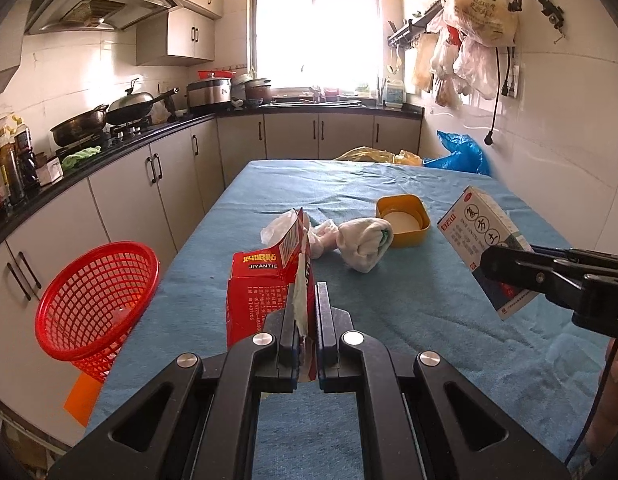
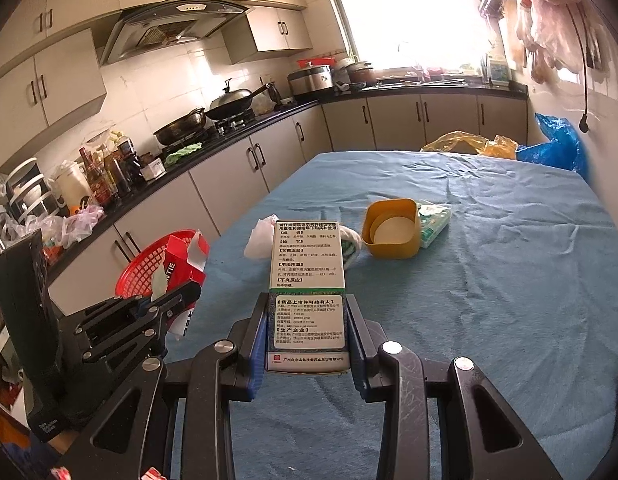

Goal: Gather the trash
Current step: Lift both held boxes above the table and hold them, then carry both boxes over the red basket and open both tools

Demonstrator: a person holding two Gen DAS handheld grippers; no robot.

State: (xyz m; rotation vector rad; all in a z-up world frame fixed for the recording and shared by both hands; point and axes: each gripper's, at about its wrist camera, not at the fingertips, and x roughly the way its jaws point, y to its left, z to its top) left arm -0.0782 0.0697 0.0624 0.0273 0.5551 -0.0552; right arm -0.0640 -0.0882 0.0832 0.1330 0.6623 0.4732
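Fingers of the left gripper (image 1: 305, 320) are pinched nearly together on the torn flap of a red carton (image 1: 265, 292), which hangs just above the blue-covered worktop (image 1: 429, 320). The red basket (image 1: 95, 300) sits off the worktop's left edge, lower than the carton and close beside it. To drop cleanly, I judge the carton should travel left until it is fully over the basket mouth before the fingers part, since the flap grip is thin and the carton could swing or tear loose.

Farther from the basket, crumpled white wrappers (image 1: 349, 240) and a yellow tub (image 1: 403, 220) lie on the cloth near mid-worktop.

Farthest from the basket, the right gripper (image 2: 307, 328) has its fingers closed on the sides of a white medicine box (image 2: 307, 264), held clear of the cloth. It should wait its turn so the two arms do not crowd the basket.
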